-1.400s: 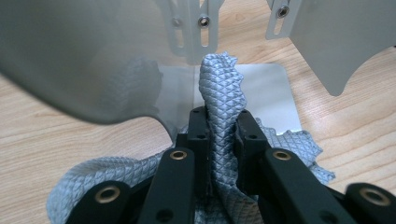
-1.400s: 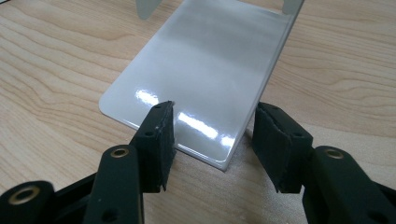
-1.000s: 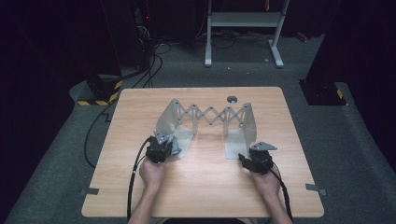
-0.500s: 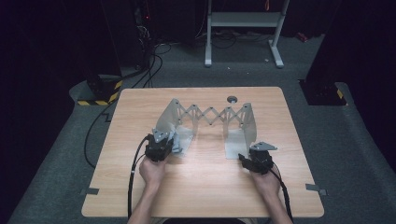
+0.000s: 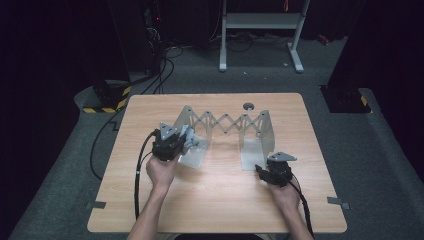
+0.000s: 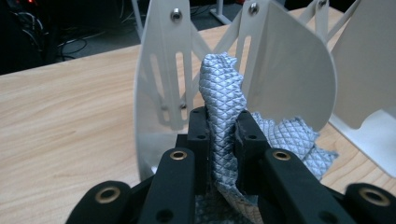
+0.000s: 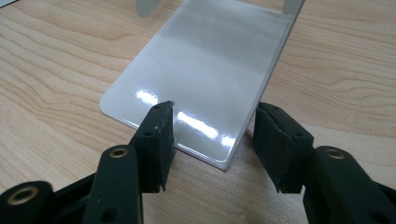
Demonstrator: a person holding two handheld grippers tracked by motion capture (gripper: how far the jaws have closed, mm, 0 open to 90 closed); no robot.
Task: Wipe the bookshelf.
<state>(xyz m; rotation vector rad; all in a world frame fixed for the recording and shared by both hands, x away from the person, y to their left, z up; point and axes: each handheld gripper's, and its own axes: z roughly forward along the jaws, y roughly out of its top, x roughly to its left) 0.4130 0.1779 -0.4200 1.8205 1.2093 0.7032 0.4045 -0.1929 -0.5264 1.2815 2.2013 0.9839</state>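
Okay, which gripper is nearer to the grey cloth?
Left. The left gripper has its fingers pinched on the grey cloth, beside the rack's left plate. The right gripper sits across the table by the rack's right base plate, fingers apart.

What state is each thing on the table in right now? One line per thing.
Rack: stretched out, standing on its two end plates.
Cloth: bunched, pinched and lifted off the table.
Left tool: shut on the cloth.
Right tool: open, at the right end plate's edge.
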